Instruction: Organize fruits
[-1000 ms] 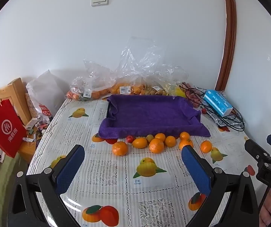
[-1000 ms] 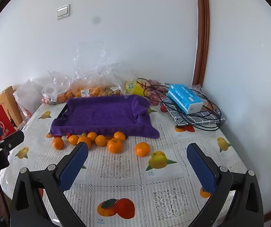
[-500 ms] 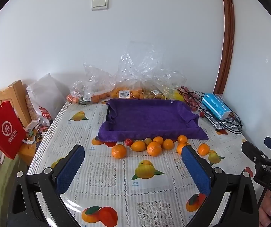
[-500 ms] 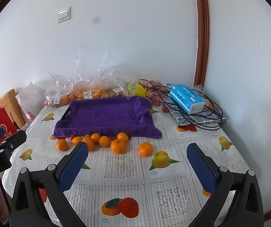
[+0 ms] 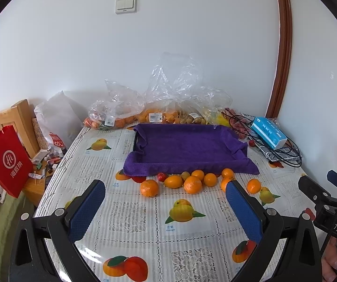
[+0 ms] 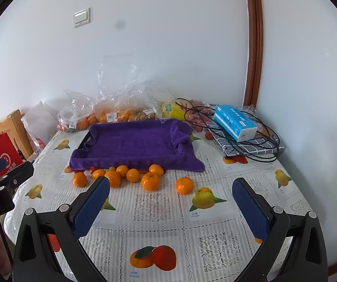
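Observation:
Several loose oranges (image 5: 193, 184) (image 6: 150, 181) lie in a row on the table in front of a tray lined with a purple towel (image 5: 187, 149) (image 6: 135, 143). One orange (image 6: 184, 185) sits apart to the right, and it also shows in the left wrist view (image 5: 253, 185). A small red fruit (image 5: 160, 177) lies among them. My left gripper (image 5: 166, 208) is open and empty, held above the table short of the oranges. My right gripper (image 6: 172, 205) is open and empty, also short of them.
Clear plastic bags of fruit (image 5: 154, 115) (image 6: 119, 114) stand behind the tray by the wall. A blue tissue box (image 6: 235, 122) with black cables lies at the back right. A red paper bag (image 5: 6, 162) and wooden chair stand off the table's left edge.
Both grippers have drawn back and risen a little, so the tray and oranges look smaller and farther. The jaws stay open. Nothing on the table has moved.

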Available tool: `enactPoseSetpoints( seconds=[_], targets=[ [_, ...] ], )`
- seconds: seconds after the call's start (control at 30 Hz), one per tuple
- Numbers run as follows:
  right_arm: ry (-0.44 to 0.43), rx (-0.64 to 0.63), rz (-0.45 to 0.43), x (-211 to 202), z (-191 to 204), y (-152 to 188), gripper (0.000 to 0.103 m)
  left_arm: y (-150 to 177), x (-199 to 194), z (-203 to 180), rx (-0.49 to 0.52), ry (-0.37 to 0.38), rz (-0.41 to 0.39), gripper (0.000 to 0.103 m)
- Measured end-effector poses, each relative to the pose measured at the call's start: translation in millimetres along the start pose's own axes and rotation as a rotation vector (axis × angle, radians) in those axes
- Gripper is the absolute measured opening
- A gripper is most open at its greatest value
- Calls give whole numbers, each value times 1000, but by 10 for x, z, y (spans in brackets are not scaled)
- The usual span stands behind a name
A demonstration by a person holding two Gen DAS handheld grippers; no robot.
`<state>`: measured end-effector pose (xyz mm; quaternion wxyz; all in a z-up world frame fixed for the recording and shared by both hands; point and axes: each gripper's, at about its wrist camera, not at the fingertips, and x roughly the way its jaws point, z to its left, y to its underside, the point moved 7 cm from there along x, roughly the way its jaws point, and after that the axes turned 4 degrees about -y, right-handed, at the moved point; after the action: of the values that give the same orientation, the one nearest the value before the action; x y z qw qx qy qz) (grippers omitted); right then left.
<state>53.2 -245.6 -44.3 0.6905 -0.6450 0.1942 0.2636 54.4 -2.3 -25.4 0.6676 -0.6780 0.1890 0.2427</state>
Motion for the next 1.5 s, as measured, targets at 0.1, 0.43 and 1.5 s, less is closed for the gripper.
enactPoseSetpoints(
  seconds=[0.1,0.43,1.5],
  targets=[
    [1,-5,4,11,6,16,102,13,-1,1,0,0,0,103],
    [0,-11,4,17,53,19,102,32,11,15,4,-3,-3,103],
    [0,-25,-3,-16,111,-27,102,76,-35,50,-15,2,-13,103]
  ],
)
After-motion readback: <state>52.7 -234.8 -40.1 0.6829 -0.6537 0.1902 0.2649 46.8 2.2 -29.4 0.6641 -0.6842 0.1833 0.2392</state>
